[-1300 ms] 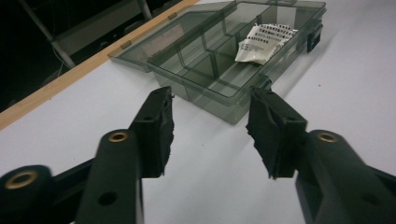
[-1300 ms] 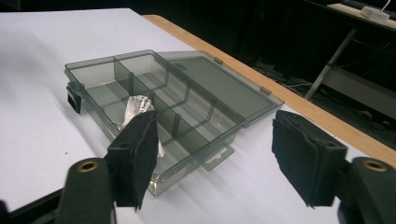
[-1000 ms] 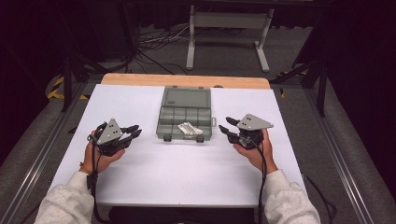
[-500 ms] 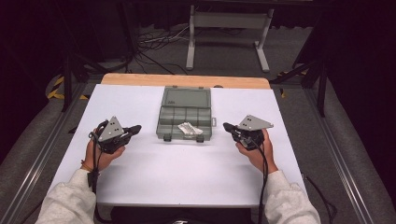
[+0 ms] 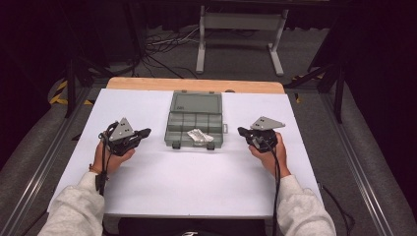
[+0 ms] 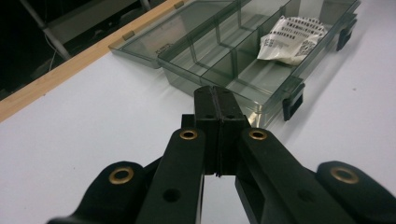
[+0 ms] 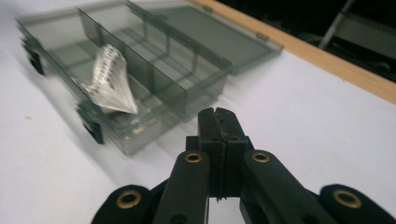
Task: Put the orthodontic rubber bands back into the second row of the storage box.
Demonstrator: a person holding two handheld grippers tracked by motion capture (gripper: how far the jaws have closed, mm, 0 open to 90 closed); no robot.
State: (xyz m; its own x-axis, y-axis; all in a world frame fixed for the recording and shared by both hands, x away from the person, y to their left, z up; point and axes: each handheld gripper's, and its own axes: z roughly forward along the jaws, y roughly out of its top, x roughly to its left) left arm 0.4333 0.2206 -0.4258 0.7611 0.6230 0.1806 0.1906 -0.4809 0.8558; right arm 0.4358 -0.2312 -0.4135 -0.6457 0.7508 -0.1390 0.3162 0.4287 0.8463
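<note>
A smoky grey compartment box (image 5: 183, 124) lies open in the middle of the white table, its lid (image 5: 196, 102) flat behind it. A small crinkled packet (image 5: 199, 136) with printed text rests in a front compartment. My left gripper (image 5: 146, 132) is held low to the left of the box, shut, with nothing between its jaws. My right gripper (image 5: 241, 131) is to the right of the box, also shut and holding nothing. The left gripper view has the shut jaws (image 6: 215, 93) aimed at the box's front corner (image 6: 280, 93), and the packet (image 6: 292, 39) beyond. In the right gripper view the shut jaws (image 7: 215, 114) point past the box (image 7: 154, 84) and the packet (image 7: 109, 79).
The white tabletop (image 5: 196, 182) has a wooden strip (image 5: 196, 85) along its far edge. Metal rails (image 5: 39, 162) run along both sides. A metal stand (image 5: 241, 29) and cables (image 5: 157, 49) sit on the floor behind the table.
Both grippers' jaws have closed from slightly apart to shut. The right hand has dropped a little toward the table. The left hand has stayed in place.
</note>
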